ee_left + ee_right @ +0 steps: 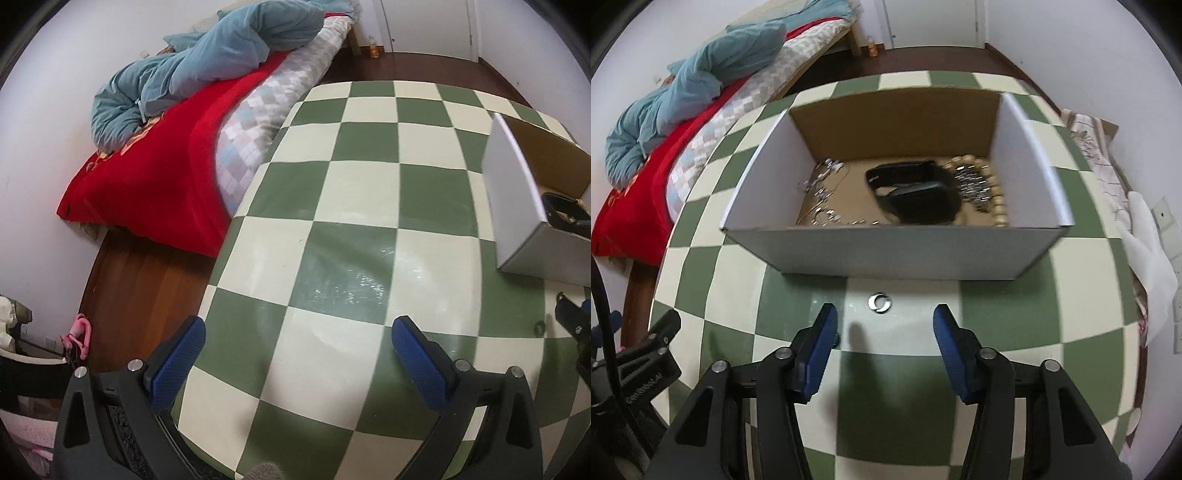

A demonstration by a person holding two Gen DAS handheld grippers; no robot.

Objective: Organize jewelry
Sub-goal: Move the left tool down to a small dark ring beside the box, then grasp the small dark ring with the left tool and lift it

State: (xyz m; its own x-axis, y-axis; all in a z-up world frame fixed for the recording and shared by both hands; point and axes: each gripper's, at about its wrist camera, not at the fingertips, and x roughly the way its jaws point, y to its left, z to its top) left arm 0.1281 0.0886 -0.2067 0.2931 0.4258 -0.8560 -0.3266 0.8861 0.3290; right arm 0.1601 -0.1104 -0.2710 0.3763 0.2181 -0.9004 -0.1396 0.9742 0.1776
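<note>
Silver and small, a ring [880,302] lies on a cream square of the checked tablecloth [997,325], just in front of the near wall of the cardboard box [897,251] and well in from the table's edges. The right gripper [884,328] hangs over it, tilted down, its blue pads [822,350] apart with the ring just ahead of the gap; nothing is between them. The left gripper [299,354] stands wide apart and empty over bare cloth near the table's left edge, beside the bed [155,177].

Inside the box lie a black watch [916,195], a string of gold-coloured beads [993,206] against the right wall, and silvery chains [823,188] toward the left.

By my reading, the step in hand is picking up the ring, the last piece seen outside the box. Next, the right gripper should sink until the pads straddle the ring, pinch it across its width, then lift it over the near wall. Being flat and thin, it may slip out.
</note>
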